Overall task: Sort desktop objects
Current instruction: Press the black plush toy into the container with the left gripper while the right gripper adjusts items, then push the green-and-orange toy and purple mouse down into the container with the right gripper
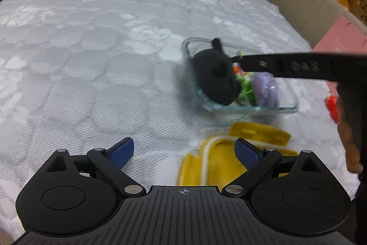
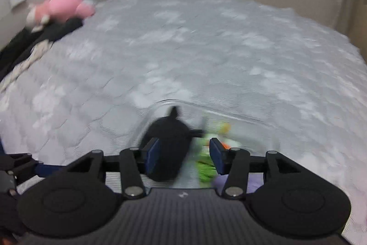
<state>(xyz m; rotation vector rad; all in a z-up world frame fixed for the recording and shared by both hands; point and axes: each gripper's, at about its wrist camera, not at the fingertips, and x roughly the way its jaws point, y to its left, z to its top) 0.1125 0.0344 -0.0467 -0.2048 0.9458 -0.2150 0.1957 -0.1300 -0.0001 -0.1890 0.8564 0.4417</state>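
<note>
Two tongs in play, both released. The left tongs point(image 1: 184, 153) gaped wide over the yellow lid point(image 1: 215, 167) on the bed point(image 1: 91, 61), gripping nothing. The right tongs point(image 2: 184, 159) stood part open right over the glass container point(image 1: 252, 110); the black plush toy point(image 2: 166, 148) sat between their pads, and I saw no pad pressing on it.

I judged the step as the drop-off: plush toy going into the container with the rest of the sorted bits. It looked already inside, leaning on the left wall, partly over the rim. Soft, fuzzy, rounded body with a small nub on top; blur hid finer detail. Beside it lay something green and stringy point(image 1: 246, 88) and a purple item point(image 1: 266, 88).

Next move, as I read it: back the right tongs out clear, then bring the left down on the lid to close up.
</note>
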